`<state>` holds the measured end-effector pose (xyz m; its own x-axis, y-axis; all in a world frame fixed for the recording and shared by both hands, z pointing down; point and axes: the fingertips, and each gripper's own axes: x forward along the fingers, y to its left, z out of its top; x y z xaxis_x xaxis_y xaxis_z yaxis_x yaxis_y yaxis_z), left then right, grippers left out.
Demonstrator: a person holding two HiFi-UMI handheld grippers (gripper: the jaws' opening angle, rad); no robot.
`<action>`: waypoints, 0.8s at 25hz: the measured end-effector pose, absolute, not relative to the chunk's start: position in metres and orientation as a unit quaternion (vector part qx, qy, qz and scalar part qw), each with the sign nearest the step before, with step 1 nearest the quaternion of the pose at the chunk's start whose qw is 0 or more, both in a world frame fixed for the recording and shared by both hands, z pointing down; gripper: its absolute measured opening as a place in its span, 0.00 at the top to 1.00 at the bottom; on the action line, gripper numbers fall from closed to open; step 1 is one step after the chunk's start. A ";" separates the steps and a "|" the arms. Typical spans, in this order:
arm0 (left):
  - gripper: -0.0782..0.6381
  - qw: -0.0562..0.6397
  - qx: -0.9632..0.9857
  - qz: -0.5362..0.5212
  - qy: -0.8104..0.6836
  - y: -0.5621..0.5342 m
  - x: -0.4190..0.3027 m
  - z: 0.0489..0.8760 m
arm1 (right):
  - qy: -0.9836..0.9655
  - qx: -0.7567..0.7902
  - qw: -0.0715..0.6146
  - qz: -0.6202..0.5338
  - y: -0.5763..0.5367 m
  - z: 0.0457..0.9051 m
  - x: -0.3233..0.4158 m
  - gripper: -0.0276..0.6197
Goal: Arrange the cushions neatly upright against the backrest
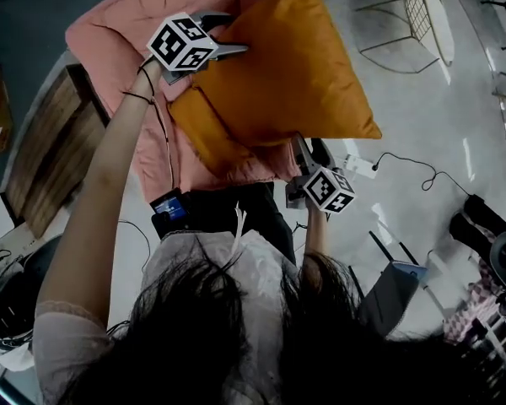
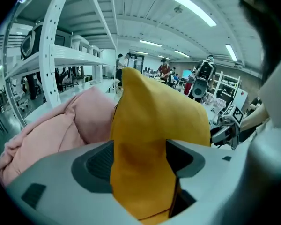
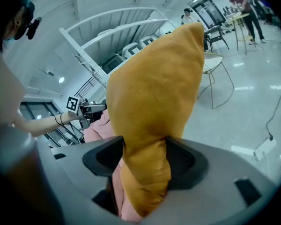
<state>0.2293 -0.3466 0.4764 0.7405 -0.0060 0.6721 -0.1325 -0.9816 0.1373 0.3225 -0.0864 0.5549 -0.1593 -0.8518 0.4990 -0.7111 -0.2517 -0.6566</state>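
An orange cushion [image 1: 287,74] stands tilted on a pink cushion [image 1: 126,24], one corner pointing far up. My left gripper [image 1: 228,34] is at its upper left edge and my right gripper [image 1: 304,152] at its lower right edge. In the left gripper view the orange fabric [image 2: 154,125] fills the gap of the left gripper [image 2: 139,163], whose jaws stand wide. The right gripper [image 3: 144,158] likewise stands wide around a fold of the orange cushion [image 3: 154,102]. Pink cushion [image 2: 61,125] lies just behind it.
A wooden table [image 1: 51,142] stands to the left of the seat. A wire chair [image 1: 422,15] and floor cables [image 1: 405,163] lie to the right. A white shelf rack [image 2: 51,55] rises behind the pink cushion. People stand far off in the hall.
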 end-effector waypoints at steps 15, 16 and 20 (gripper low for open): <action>0.57 0.098 0.922 0.361 -0.103 -0.345 0.260 0.500 | 0.586 -0.641 0.087 -0.488 -0.110 0.567 0.339 0.69; 0.59 0.096 0.921 0.361 -0.107 -0.342 0.257 0.498 | 0.589 -0.634 0.085 -0.494 -0.110 0.564 0.334 0.71; 0.66 0.079 0.923 0.358 -0.119 -0.328 0.231 0.486 | 0.608 -0.624 0.050 -0.489 -0.106 0.552 0.320 0.78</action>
<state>0.2312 -0.3278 0.4856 0.7148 -0.1627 0.6801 -0.2755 -0.9594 0.0601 0.3197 -0.1062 0.5516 -0.2171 -0.8074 0.5486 -0.7094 -0.2555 -0.6569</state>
